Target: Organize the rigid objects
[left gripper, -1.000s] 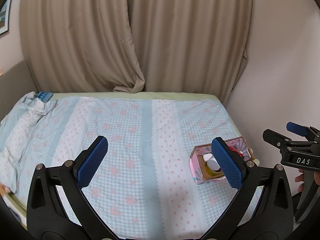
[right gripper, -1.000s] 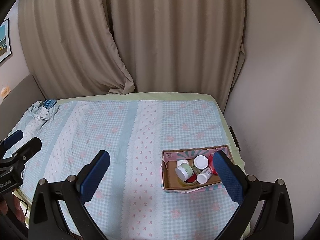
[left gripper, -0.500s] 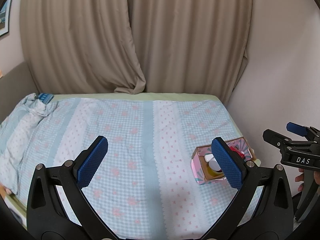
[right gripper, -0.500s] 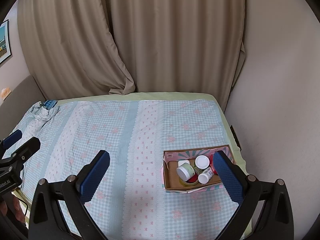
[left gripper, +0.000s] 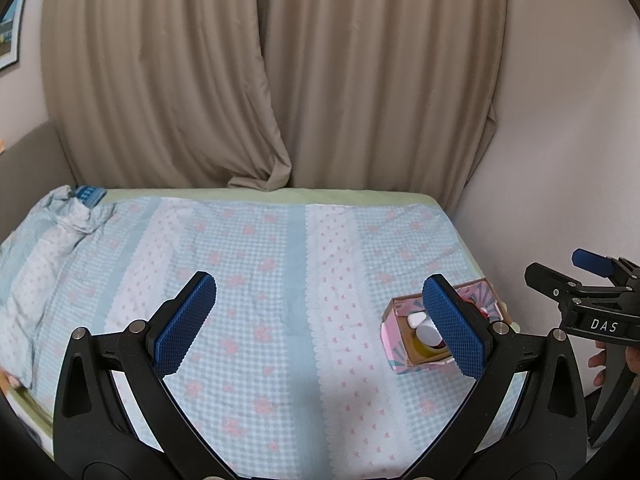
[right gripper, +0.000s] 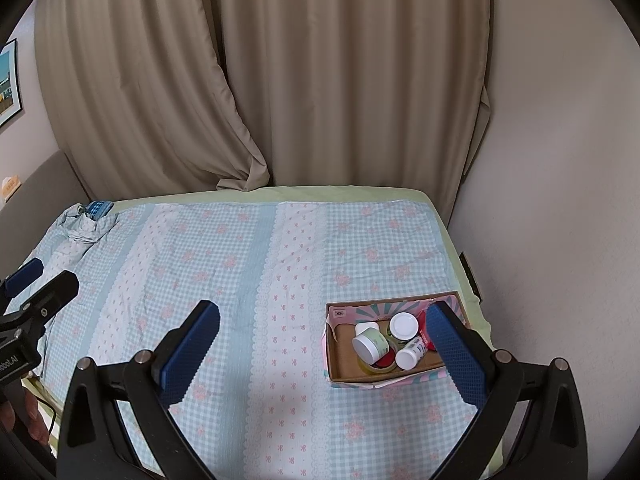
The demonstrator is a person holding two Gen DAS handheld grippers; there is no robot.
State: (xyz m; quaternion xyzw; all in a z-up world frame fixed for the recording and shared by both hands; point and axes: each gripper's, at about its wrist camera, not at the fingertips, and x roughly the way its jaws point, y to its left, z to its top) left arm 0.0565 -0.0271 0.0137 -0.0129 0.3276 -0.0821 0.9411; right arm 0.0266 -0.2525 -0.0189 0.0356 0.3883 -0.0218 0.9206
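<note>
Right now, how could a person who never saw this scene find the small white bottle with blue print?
Start at the bed and find the cardboard box near its right edge. The small white bottle lies tilted inside, near the front. Its jar neighbours are wider, and it alone has blue print.

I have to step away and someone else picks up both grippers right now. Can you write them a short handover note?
Left gripper: open, empty, held above the checked bedspread.
Right gripper: open, empty, hovering just in front of the cardboard box.
Things: the box sits near the bed's right edge. Inside are a green-labelled jar on its side, a white-lidded jar, a small white bottle, a tape roll and something red.
Done: the rigid items seen are all in the box; none lie loose on the spread.
Left: probably only a check, or tidying inside the box.
</note>
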